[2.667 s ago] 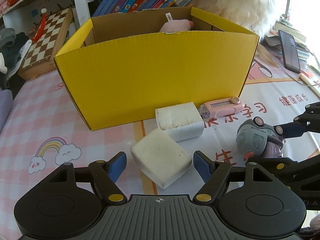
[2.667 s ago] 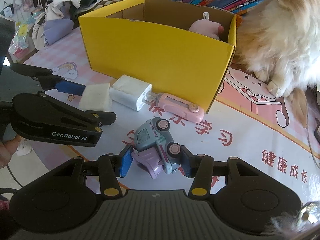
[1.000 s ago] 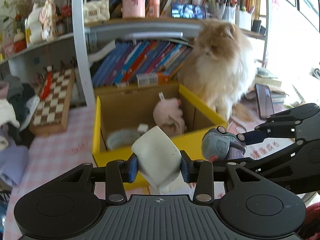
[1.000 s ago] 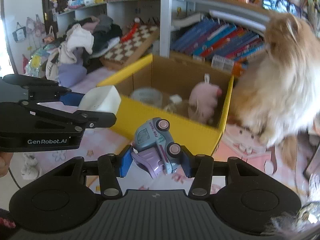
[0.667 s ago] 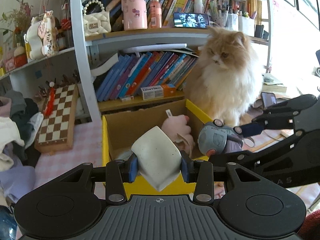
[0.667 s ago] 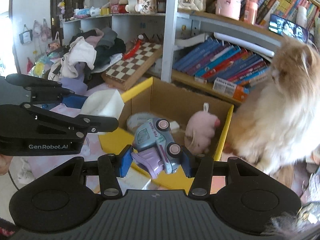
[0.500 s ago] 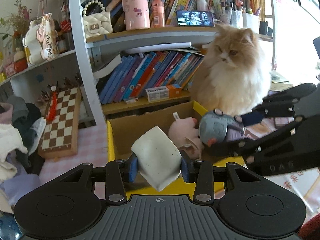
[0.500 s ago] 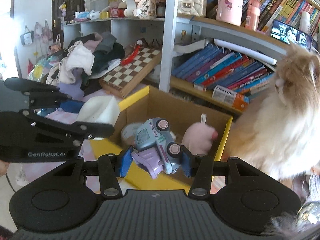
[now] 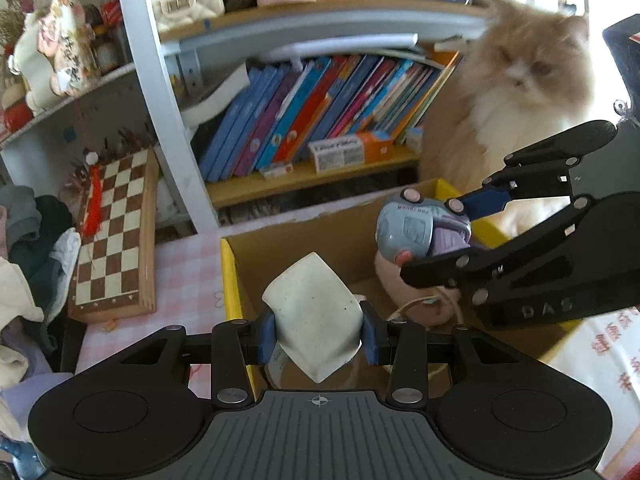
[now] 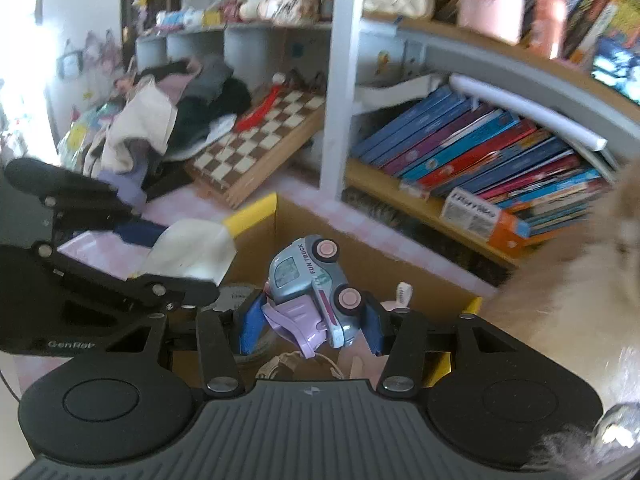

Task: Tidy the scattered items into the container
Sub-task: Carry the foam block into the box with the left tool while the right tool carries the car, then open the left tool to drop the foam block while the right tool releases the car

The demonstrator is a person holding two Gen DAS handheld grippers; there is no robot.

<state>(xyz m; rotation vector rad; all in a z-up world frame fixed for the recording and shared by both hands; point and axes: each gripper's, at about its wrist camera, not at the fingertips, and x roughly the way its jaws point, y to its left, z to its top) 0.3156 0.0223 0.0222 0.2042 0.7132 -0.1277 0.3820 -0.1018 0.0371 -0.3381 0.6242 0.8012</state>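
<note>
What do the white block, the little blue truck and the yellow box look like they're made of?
White block: probably foam or sponge; matte off-white, speckled, and its sides look pinched in by the left gripper.
Blue truck, held in the right gripper: likely moulded plastic; smooth, slightly glossy, printed lettering, pink wheels.
Yellow box: cardboard; yellow outside, plain brown inside, thin folded walls.

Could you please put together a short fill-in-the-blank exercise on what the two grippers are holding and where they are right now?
1. The left gripper is shut on a white ____.
2. The right gripper is shut on a blue and purple toy ____.
3. Both grippers hang over the open yellow cardboard ____.
4. A fluffy orange and white ____ sits behind the container's far right corner.

Missing words: sponge block; truck; box; cat.
</note>
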